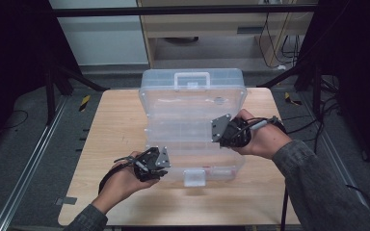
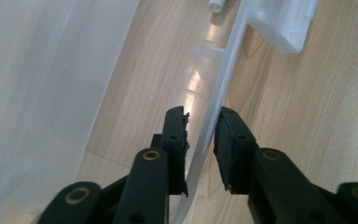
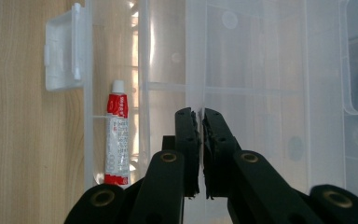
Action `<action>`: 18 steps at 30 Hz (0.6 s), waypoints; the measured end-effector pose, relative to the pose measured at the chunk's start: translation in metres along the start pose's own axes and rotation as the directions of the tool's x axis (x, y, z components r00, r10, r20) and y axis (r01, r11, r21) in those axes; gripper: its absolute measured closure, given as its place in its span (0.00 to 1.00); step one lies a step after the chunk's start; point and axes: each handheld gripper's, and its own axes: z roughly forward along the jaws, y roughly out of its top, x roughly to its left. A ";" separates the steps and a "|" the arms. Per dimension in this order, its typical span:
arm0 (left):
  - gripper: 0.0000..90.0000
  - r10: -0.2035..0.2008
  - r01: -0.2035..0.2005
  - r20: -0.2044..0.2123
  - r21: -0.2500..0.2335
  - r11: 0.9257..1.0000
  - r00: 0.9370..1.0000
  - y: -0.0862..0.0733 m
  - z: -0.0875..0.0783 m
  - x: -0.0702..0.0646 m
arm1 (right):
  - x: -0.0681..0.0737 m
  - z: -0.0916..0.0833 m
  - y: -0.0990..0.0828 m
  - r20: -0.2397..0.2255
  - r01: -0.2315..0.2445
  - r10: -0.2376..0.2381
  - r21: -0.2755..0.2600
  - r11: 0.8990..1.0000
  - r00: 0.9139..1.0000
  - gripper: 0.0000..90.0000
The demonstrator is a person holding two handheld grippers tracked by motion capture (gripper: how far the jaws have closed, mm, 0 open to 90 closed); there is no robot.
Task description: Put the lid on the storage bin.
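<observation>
A clear plastic organiser box [image 1: 192,115] lies open on the wooden table [image 1: 115,130], its lid folded back. My left gripper [image 1: 164,165] is at the box's front left corner. Its jaws [image 2: 200,116] stand open and straddle the thin clear front wall [image 2: 223,70], with a gap left on one side. My right gripper [image 1: 220,132] is over the box's right middle. It [image 3: 199,114] is shut on a thin upright clear panel edge [image 3: 195,56]. A red and white tube [image 3: 117,135] lies in a front compartment; its white cap [image 2: 216,4] shows beside the wall.
A white latch [image 1: 194,177] hangs off the box's front wall, also seen as a latch [image 3: 63,51] against bare wood. The lid's carry handle [image 1: 191,79] points to the table's far edge. Bare tabletop lies left, right and in front of the box.
</observation>
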 end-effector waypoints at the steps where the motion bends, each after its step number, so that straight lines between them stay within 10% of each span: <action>1: 0.73 -0.005 0.005 0.002 -0.005 1.000 1.000 -0.001 -0.002 0.000 | 0.000 0.000 0.000 -0.001 -0.001 0.001 0.000 1.000 1.000 0.95; 10: 0.67 -0.055 0.057 0.018 -0.127 0.990 0.998 -0.011 -0.058 0.007 | 0.000 0.000 0.000 -0.001 0.000 0.000 0.004 1.000 1.000 0.95; 18: 0.82 -0.144 0.148 0.055 -0.073 0.986 0.988 -0.018 -0.097 0.038 | 0.000 0.000 0.001 0.001 0.001 -0.001 0.009 1.000 1.000 0.95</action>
